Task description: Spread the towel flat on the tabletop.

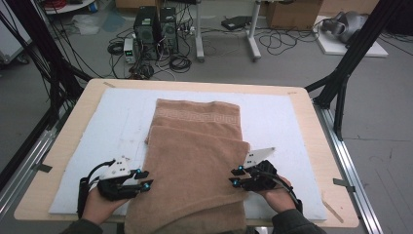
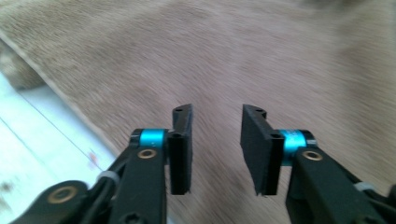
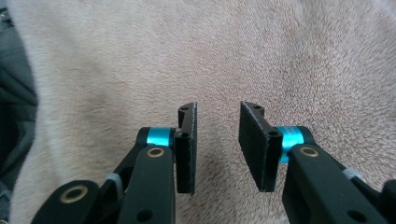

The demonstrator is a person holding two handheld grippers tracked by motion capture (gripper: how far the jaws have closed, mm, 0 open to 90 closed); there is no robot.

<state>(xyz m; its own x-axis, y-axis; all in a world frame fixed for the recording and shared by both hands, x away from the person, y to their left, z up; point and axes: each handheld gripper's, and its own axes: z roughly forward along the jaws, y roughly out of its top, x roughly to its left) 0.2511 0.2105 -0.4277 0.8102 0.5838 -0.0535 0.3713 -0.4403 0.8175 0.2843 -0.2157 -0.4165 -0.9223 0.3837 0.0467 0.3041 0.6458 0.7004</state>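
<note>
High view: a folded brown towel (image 1: 195,161) lies along the middle of the white mat (image 1: 97,126) on the desk (image 1: 311,117), its near end hanging over the six o'clock edge. The left claw (image 1: 144,179) sits at the towel's nine o'clock edge, the right claw (image 1: 234,177) at its three o'clock edge. No readable writing anywhere.

Left gripper view: the left claw (image 2: 215,149) stands partly open and empty above the towel (image 2: 233,56).

Right gripper view: the right claw (image 3: 217,147) likewise gapes partly, empty, over the towel (image 3: 210,51).
</note>
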